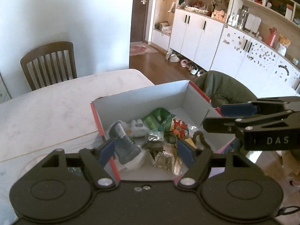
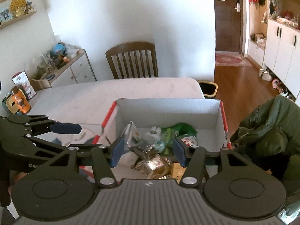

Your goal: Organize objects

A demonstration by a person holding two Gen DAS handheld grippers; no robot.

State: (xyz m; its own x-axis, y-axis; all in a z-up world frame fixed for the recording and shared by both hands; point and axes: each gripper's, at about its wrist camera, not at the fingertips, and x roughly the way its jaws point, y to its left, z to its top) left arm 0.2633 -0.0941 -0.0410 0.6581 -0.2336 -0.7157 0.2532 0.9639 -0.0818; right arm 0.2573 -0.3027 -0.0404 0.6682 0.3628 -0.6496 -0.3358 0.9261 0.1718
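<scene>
1. You held the left gripper (image 1: pixel 145 151) above the near end of the cardboard box (image 1: pixel 142 97), jaws spread wide and holding nothing. This placement put the piled contents directly between the blue pads (image 1: pixel 106 151), presumably to select one item.
2. You held the right gripper (image 2: pixel 148 150) over the same box from the near side, likewise spread and empty. In the left wrist view it reached in from the right, at the box's right wall.
3. The task's objects lay inside the box, heaped toward its near half: a blue-grey bottle (image 1: pixel 124 146) at the left, a white plush toy (image 1: pixel 137 129), a green packet (image 1: pixel 159 117), a red-orange toy (image 1: pixel 179 127) and crumpled foil wrappers (image 1: pixel 165 158). The far half of the box floor was bare.
4. The box stood on the white table (image 1: pixel 56 108), near its right edge. A wooden chair (image 1: pixel 49 63) stood at the far side; a green jacket (image 2: pixel 271 131) hung just right of the box.
5. Obstruction: the items overlapped, so a single pick was judged likely to disturb neighbours. The two grippers were close together over one box.
</scene>
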